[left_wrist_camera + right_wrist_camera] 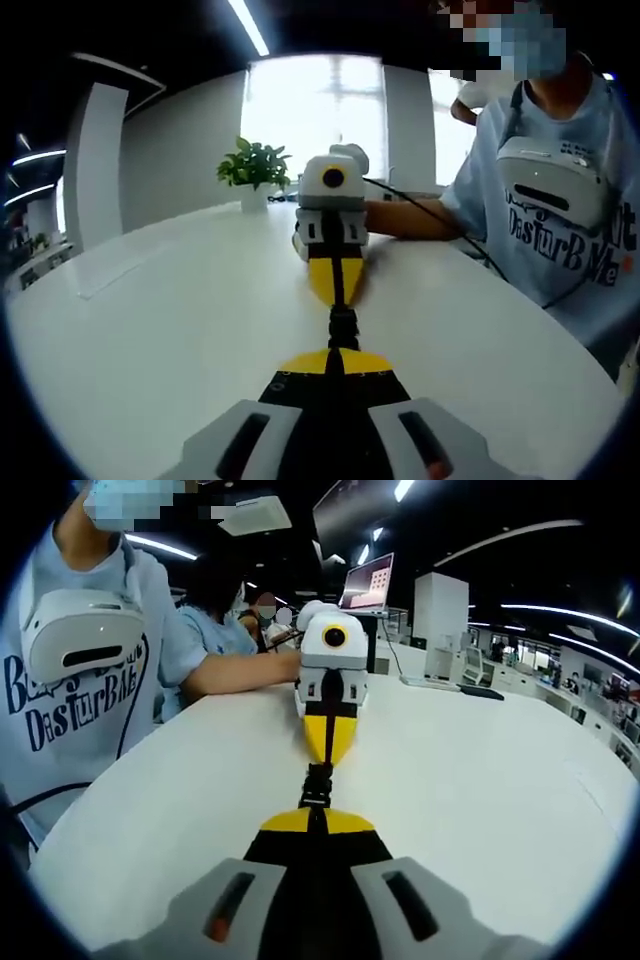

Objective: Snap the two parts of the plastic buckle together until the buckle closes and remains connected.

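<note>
A white, rounded tabletop (pixel 150 330) in a bright office carries the work, with a potted plant (pixel 255 170) at 11 o'clock and a person in a printed shirt (pixel 560 230) at 2 o'clock. The black plastic buckle (pixel 342 325) hangs above the tabletop between the two facing tools. The left tool (pixel 335 368) is pressed together on one end, the right tool (pixel 316 825) on the other. The buckle is judged light, stiff and slippery; hold each half behind its latch. Open tabletop lies on both sides; the near edge is close.
</note>
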